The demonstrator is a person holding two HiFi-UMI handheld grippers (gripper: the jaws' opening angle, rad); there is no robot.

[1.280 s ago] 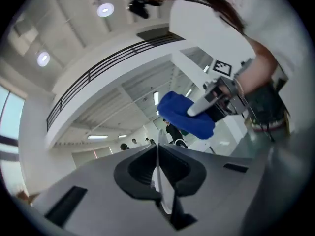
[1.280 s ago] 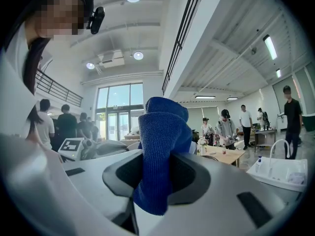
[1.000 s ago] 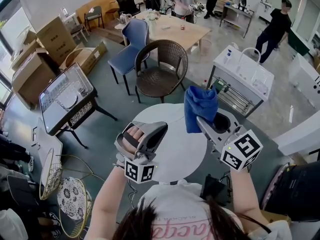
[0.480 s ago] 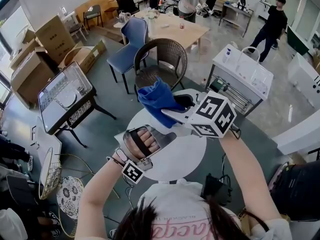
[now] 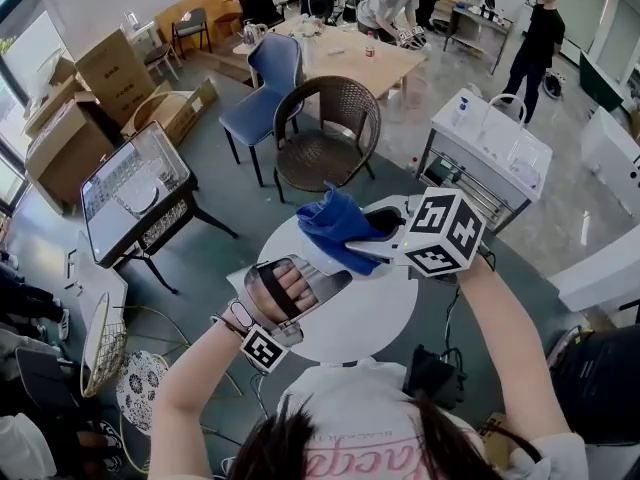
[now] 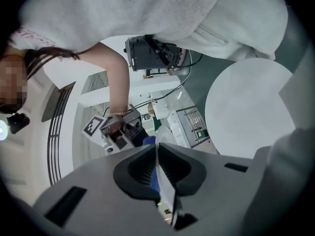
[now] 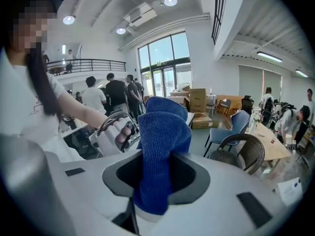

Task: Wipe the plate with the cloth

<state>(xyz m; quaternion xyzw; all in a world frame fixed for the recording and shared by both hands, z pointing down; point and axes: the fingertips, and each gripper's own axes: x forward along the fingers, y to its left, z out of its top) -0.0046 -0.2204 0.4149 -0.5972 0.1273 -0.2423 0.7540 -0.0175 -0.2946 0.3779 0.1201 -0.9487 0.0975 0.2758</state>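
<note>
Left gripper [image 6: 156,167] clamped on thin white plate [image 6: 165,190], held edge-on in its jaws above the table. Right gripper [image 7: 160,173] clenched on blue microfibre cloth [image 7: 165,132]; cloth bunches up out of the jaws. Head view: cloth sits just beside the plate's upper edge, contact unclear. Both held over round white table [image 5: 375,313]. Behind it, brown wicker chair [image 5: 328,118], then blue padded chair [image 5: 268,76] and light wooden table [image 5: 350,56]. Several people stand at the far end of the room.

Open-plan office: tables [image 5: 345,56], chairs [image 5: 327,128], boxes [image 5: 98,70]
</note>
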